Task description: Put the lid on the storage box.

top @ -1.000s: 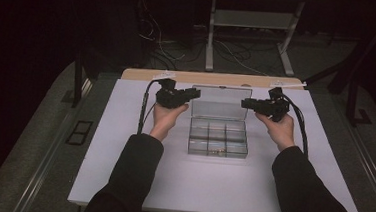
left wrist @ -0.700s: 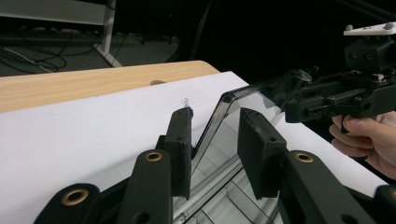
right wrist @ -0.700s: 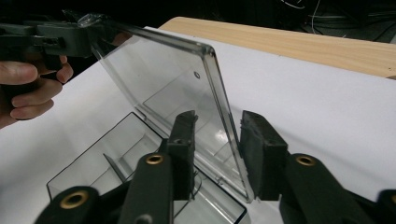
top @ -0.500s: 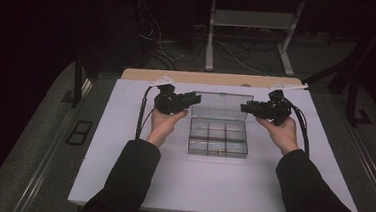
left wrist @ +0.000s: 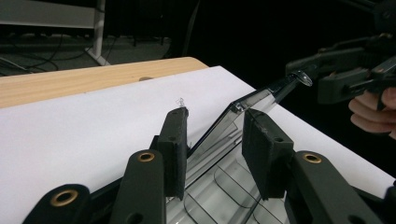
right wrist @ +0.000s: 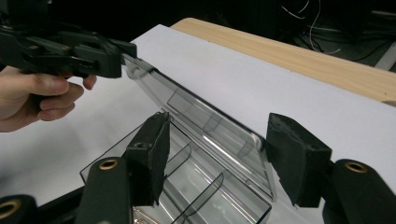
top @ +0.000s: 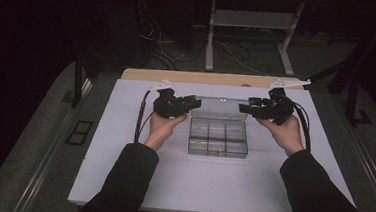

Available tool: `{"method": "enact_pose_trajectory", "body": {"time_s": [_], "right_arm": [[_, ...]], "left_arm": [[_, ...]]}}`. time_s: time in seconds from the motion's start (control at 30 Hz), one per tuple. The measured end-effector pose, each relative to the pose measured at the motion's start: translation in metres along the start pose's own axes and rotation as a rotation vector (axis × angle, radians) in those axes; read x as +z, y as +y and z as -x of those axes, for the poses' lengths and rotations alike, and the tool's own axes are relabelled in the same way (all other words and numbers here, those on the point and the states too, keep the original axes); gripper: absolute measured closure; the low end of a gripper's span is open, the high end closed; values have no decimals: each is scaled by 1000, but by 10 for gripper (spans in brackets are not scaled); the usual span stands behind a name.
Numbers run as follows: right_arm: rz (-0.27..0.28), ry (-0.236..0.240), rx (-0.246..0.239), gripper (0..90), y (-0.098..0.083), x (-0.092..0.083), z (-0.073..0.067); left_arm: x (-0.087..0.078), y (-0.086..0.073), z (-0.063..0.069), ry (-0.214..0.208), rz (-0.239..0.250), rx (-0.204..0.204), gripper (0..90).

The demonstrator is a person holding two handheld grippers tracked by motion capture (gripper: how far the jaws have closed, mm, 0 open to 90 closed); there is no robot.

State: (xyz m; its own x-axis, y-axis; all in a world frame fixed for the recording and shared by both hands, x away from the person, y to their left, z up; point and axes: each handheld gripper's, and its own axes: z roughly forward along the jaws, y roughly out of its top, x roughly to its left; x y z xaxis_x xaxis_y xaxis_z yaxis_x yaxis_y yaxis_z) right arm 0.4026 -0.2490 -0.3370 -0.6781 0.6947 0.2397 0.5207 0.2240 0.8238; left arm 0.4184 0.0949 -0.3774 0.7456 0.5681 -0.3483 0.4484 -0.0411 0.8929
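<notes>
1. A white sheet (top: pixel 123 146) covers most of the worktop.
2. A strip of bare wooden worktop (top: pixel 203 78) shows along the far edge of the sheet.
3. Beyond the worktop, a light metal stand (top: pixel 254 30) with two legs rests on the grey floor (top: pixel 325 55).
4. Loose cables (top: pixel 180 48) lie tangled on the floor just beside the stand.
5. A dark floor plate (top: pixel 79 132) sits left of the worktop.
</notes>
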Motion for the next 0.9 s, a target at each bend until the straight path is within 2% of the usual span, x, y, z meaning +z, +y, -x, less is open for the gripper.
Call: {"method": "enact_pose_trajectory", "body": {"time_s": [0.4, 0.53, 0.7, 0.8, 0.9], "right_arm": [[-9, 23, -24, 400, 19, -4, -11], [-4, 31, -36, 408, 28, -5, -14], [-14, 21, -13, 424, 34, -3, -15], [-9, 21, -1, 500, 35, -1, -13], [-17, 14, -9, 663, 34, 1, -12]], "left_arm": [[-3, -4, 4, -9, -1, 10, 577], [-5, -7, 4, -28, -2, 16, 562], [-6, -9, 6, -35, -4, 11, 548], [-7, -10, 7, -37, -3, 13, 539], [-8, -12, 9, -35, -6, 19, 530]]}}
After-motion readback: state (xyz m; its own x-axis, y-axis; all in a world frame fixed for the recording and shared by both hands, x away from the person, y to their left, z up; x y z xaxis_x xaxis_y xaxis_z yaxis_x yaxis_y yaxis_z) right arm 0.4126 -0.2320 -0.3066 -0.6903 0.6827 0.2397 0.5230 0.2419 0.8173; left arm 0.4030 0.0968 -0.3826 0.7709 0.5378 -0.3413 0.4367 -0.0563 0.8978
